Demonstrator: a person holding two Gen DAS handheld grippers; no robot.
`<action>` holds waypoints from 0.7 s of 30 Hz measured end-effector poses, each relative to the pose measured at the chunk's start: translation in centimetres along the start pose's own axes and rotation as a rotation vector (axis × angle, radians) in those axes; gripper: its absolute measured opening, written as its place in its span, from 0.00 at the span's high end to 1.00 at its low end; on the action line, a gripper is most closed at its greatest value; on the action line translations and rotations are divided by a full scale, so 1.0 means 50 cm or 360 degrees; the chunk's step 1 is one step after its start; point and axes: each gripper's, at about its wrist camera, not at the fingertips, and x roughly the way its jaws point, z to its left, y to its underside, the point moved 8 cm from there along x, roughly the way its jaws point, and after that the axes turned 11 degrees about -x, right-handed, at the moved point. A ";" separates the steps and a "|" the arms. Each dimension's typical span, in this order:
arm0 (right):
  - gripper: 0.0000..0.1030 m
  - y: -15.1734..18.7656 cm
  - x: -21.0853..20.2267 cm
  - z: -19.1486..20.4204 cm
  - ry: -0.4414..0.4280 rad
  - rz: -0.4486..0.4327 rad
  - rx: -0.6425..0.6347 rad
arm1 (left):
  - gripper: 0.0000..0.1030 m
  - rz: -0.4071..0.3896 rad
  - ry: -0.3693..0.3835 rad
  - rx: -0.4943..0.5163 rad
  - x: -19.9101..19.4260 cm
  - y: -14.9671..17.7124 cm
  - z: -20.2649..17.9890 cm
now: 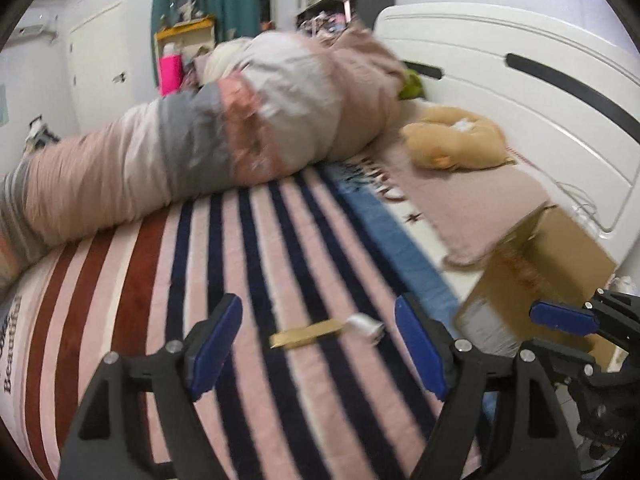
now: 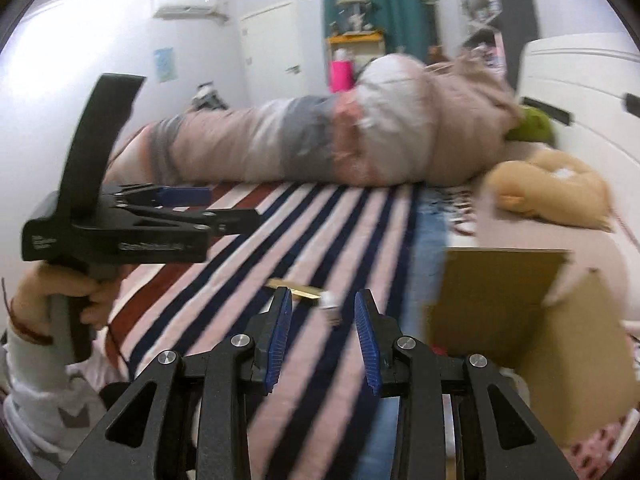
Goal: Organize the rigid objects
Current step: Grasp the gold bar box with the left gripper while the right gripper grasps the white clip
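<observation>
A flat gold bar-shaped object (image 1: pixel 307 333) and a small white object (image 1: pixel 366 326) lie side by side on the striped bedspread (image 1: pixel 248 280). My left gripper (image 1: pixel 318 344) is open, its blue pads either side of both objects, just short of them. In the right wrist view my right gripper (image 2: pixel 323 336) is open and empty, and the gold object (image 2: pixel 298 288) and the white object (image 2: pixel 331 303) lie just beyond its fingertips. The left gripper (image 2: pixel 188 196) shows there at the left, held by a hand. The right gripper shows at the right edge of the left wrist view (image 1: pixel 560 316).
An open cardboard box (image 1: pixel 536 276) stands off the bed's right side, also in the right wrist view (image 2: pixel 520 312). A rolled quilt (image 1: pixel 224 140) lies across the far side of the bed. A tan plush toy (image 1: pixel 456 144) lies near the white headboard (image 1: pixel 520 92).
</observation>
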 end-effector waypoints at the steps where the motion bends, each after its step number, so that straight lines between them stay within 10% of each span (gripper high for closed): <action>1: 0.73 -0.001 0.024 0.017 -0.0020 0.0028 -0.0007 | 0.26 0.0020 -0.0008 -0.0015 0.013 0.009 0.019; 21: 0.75 0.138 0.410 -0.043 0.0032 0.0367 0.0200 | 0.22 0.0452 0.0102 -0.0220 0.362 0.145 0.077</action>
